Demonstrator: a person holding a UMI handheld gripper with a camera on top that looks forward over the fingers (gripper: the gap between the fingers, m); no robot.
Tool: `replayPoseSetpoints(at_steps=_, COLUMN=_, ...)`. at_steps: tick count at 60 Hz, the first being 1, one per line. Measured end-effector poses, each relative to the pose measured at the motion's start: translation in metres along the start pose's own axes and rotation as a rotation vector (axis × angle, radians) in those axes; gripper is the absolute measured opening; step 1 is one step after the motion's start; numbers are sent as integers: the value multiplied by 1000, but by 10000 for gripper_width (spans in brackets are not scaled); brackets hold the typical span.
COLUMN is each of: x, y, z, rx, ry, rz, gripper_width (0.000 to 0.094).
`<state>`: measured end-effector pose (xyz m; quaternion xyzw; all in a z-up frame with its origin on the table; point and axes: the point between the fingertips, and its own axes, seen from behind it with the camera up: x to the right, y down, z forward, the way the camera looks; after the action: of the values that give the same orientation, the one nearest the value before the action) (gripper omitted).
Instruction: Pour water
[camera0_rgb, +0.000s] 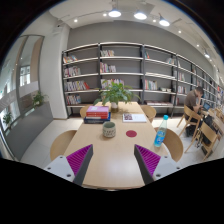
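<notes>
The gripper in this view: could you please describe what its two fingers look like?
The gripper has two pale grey fingers, each widening toward the camera. Each bears a magenta pad with fine ribbing on its inner face. No cables, markings or sleeve show.

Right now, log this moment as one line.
hand-held gripper: open, holding nothing | clear blue plastic bottle: upright on long wooden table, beyond right finger | pour: not begun

A library or reading room: long bookshelves (110, 68) line the walls behind a wooden study table (112, 150) with chairs (174, 145).
</notes>
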<state>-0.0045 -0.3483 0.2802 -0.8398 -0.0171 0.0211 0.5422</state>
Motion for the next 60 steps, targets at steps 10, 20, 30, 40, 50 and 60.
replayPoseSetpoints(at_steps=10, x=29, y=13, z=18, rx=38, ry=-4, rz=42, gripper_width=854)
replayPoseSetpoints(at_steps=20, x=105, y=51, z=53, rx=31, ry=65, rz=66, gripper_width=856)
replayPoseSetpoints(at_steps=30, x=203, y=83, z=103, rx=4, ry=153, rz=54, gripper_width=836)
replayPoseSetpoints(at_steps=40, x=271, y=70, z=185, rx=46, ry=179, rz=33, gripper_width=836)
replayPoseSetpoints(at_steps=50, x=317, y=54, z=275, rx=88, ry=186, rz=32, gripper_width=835)
replayPoseSetpoints(at_steps=60, x=332, y=43, z=337, rx=128, ry=164, rz=42, gripper_width=783)
